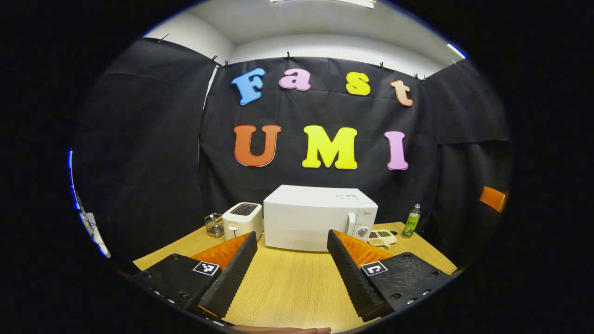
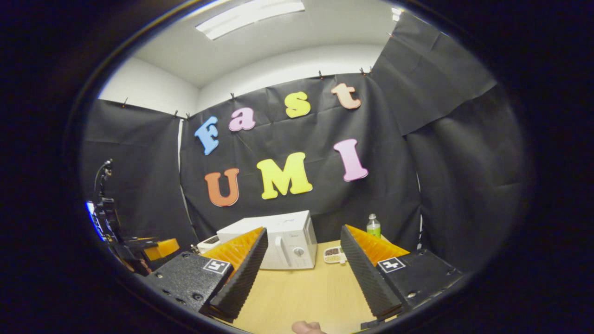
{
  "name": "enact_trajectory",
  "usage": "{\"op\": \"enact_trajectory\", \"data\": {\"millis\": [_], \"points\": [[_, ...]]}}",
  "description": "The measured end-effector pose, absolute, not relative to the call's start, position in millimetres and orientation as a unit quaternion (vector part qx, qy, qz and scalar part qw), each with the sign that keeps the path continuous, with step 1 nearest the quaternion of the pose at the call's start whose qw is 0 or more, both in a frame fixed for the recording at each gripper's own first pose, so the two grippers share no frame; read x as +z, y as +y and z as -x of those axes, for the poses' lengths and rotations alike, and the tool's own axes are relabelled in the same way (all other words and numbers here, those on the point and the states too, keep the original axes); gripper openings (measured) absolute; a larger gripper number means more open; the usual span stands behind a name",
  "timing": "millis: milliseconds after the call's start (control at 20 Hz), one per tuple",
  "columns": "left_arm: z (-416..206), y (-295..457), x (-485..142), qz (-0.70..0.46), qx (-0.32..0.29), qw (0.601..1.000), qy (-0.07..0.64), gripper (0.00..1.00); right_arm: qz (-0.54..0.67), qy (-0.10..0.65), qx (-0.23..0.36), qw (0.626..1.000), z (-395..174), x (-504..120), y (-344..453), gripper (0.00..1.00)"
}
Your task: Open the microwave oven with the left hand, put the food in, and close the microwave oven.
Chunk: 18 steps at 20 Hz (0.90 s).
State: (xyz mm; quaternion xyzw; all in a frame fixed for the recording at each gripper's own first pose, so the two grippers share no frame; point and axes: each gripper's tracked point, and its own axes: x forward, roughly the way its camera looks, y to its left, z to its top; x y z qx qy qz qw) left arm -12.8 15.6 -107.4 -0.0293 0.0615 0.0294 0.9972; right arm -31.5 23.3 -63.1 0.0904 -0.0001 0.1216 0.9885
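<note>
A white microwave oven (image 1: 315, 217) stands at the back of the wooden table (image 1: 287, 283), door closed, with its handle (image 1: 351, 222) and knob on the right side. In the right gripper view the microwave oven (image 2: 283, 239) sits left of centre. A white divided food tray (image 1: 382, 237) lies just right of the oven, and the same tray (image 2: 333, 254) appears beyond the right gripper. My left gripper (image 1: 292, 241) is open, well short of the oven, with nothing between its fingers. My right gripper (image 2: 304, 234) is also open and holds nothing, above the table's near part.
A white toaster (image 1: 242, 219) and a small wire holder (image 1: 214, 224) stand left of the oven. A green bottle (image 1: 411, 221) stands at the back right. An orange chair back (image 1: 493, 198) shows at the far right. A dark stand (image 2: 109, 218) rises at the left.
</note>
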Motion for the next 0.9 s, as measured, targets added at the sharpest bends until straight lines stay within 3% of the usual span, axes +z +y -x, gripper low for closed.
{"op": "enact_trajectory", "data": {"millis": [200,250,300,350,400,450,500,550,600,650,700,750,850,900], "points": [[42,17,-80,0.014,0.030,0.999,0.026,0.95,-0.074,-0.015,0.128,0.989,45,-48,38,1.00],[49,13,-77,0.013,0.028,0.999,0.020,0.95,-0.072,-0.017,0.131,0.989,47,-46,40,0.90],[54,11,-75,0.011,0.024,1.000,0.016,0.95,-0.069,-0.019,0.132,0.989,49,-45,42,1.00],[57,10,-75,0.009,0.024,1.000,0.015,0.95,-0.067,-0.019,0.131,0.989,49,-46,43,0.90],[60,8,-77,0.008,0.023,1.000,0.016,0.84,-0.067,-0.018,0.131,0.989,49,-46,44,1.00],[62,7,-78,0.007,0.021,1.000,0.018,0.84,-0.066,-0.016,0.132,0.989,49,-47,45,0.90],[63,5,-77,0.004,0.020,1.000,0.018,0.95,-0.063,-0.012,0.136,0.989,49,-49,47,0.90],[64,4,-77,0.001,0.019,1.000,0.017,0.95,-0.062,-0.010,0.138,0.988,49,-50,49,0.91],[64,3,-77,-0.001,0.018,1.000,0.017,0.95,-0.063,-0.009,0.140,0.988,49,-50,49,0.90],[65,0,-77,-0.001,0.016,1.000,0.019,0.84,-0.064,-0.009,0.141,0.988,49,-51,49,1.00],[64,-3,-79,0.001,0.011,1.000,0.020,0.84,-0.063,-0.008,0.140,0.988,47,-52,48,0.90],[65,-6,-79,0.001,0.006,1.000,0.020,0.95,-0.062,-0.006,0.140,0.988,47,-55,47,0.90],[66,-8,-80,-0.004,0.005,1.000,0.020,0.95,-0.059,0.001,0.130,0.990,45,-60,41,0.90],[66,-8,-80,-0.004,0.004,1.000,0.019,0.84,-0.061,-0.001,0.126,0.990,45,-59,39,1.00]]}}
